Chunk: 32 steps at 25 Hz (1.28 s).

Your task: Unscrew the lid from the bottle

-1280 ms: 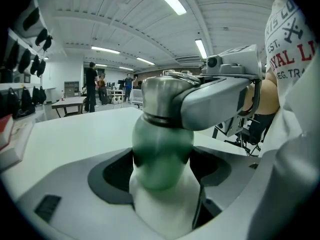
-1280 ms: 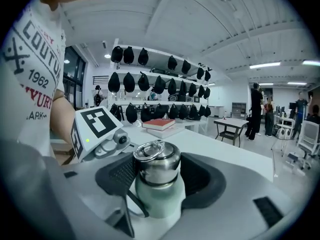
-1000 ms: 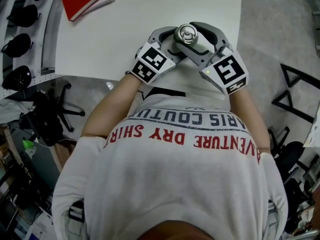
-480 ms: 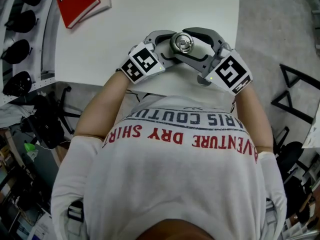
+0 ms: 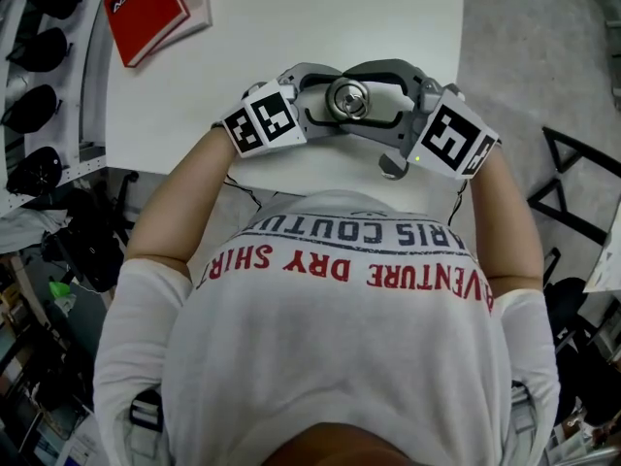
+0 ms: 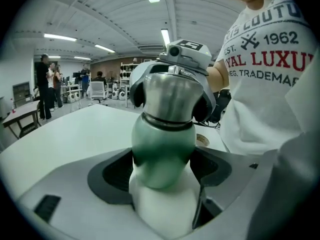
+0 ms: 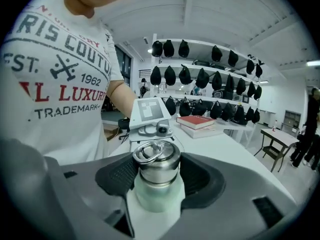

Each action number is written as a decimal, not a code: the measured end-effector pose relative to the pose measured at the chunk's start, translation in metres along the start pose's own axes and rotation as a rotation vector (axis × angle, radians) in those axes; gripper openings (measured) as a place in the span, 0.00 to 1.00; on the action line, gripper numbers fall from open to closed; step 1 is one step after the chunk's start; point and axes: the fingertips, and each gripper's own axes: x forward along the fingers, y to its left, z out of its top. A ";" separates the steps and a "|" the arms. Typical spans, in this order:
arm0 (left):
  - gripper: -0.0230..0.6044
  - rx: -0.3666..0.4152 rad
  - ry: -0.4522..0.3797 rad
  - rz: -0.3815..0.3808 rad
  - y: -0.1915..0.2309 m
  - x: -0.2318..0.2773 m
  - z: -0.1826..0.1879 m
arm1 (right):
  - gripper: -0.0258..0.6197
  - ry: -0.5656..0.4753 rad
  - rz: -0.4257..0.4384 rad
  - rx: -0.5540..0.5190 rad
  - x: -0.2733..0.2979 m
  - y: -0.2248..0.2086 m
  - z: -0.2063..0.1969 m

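Pale green bottle (image 6: 162, 149), silver lid (image 7: 157, 166), white table (image 5: 291, 27), red book (image 5: 144, 13), white shirt (image 5: 340, 357) with red and navy lettering.

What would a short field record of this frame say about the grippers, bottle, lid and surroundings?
left gripper: shut on the green body of the bottle
right gripper: shut on the steel lid
lid: seated on the bottle, loose ring on top
bottle position: held between both grippers over the white table
other: red book at the table's far left
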 end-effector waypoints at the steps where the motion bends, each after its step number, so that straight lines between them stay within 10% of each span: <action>1: 0.63 0.008 0.006 -0.015 -0.001 0.000 0.000 | 0.45 0.009 0.018 -0.007 0.000 0.001 -0.001; 16: 0.63 0.009 0.005 -0.035 -0.002 0.002 0.000 | 0.49 -0.001 0.029 0.047 -0.005 0.003 0.001; 32: 0.63 -0.288 -0.112 0.380 0.003 0.001 0.002 | 0.49 -0.138 -0.426 0.263 -0.020 -0.005 -0.003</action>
